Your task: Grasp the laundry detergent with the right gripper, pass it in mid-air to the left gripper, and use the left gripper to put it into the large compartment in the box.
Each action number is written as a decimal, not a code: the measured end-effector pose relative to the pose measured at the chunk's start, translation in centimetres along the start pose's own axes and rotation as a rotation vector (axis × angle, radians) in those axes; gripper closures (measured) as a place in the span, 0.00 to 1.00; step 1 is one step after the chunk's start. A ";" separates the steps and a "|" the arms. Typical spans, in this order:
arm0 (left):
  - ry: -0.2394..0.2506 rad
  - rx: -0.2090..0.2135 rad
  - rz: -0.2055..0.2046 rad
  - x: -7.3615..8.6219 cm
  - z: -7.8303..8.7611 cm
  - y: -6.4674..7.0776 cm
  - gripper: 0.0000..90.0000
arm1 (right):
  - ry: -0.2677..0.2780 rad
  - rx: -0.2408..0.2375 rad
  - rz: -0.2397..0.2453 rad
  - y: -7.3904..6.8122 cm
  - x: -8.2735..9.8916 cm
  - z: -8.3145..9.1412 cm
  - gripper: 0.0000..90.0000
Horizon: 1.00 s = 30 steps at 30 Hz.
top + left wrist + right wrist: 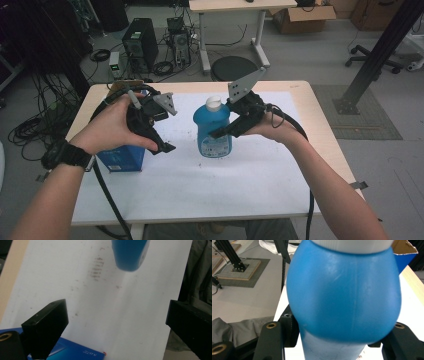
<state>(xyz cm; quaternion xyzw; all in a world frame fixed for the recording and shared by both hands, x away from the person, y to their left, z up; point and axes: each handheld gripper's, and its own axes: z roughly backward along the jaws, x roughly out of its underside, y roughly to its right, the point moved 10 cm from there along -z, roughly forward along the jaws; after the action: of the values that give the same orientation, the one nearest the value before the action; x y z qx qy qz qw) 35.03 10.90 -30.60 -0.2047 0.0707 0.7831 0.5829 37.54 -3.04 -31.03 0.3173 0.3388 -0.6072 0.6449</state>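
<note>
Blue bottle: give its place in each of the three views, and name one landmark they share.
High view: the blue bottle stands at table centre, right gripper clamped on its side.
Left gripper view: its rounded blue end hangs at top centre, above the white sheet.
Right gripper view: the bottle's body fills the centre between the jaws, white cap at top.
Shared landmark: the white sheet on the table.

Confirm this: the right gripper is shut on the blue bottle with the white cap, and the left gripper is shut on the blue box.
Not quite. The right gripper is shut on the blue bottle, but the left gripper is open: the left gripper view shows its fingers wide apart, with the blue box below them, ungripped.
</note>
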 end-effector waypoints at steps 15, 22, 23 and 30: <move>0.133 0.004 -0.030 -5.3 2.4 0.6 0.05 | -0.018 -0.035 0.040 -0.9 -1.5 -2.3 0.48; 0.122 0.014 -0.042 -6.2 1.9 0.8 0.05 | -0.022 -0.046 0.044 -1.1 -1.8 -2.9 0.48; 0.123 0.017 -0.040 -6.4 1.8 0.9 0.06 | -0.023 -0.048 0.044 -1.1 -1.8 -2.9 0.48; 0.124 0.036 -0.051 -7.2 1.6 1.0 0.08 | -0.028 -0.048 0.050 -1.3 -1.8 -3.1 0.48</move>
<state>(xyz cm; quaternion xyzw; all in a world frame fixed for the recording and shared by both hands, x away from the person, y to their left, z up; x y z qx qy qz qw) 35.41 4.80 -26.42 -0.2439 0.1156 0.7524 0.6008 36.06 0.43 -31.34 0.3017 0.3362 -0.5870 0.6719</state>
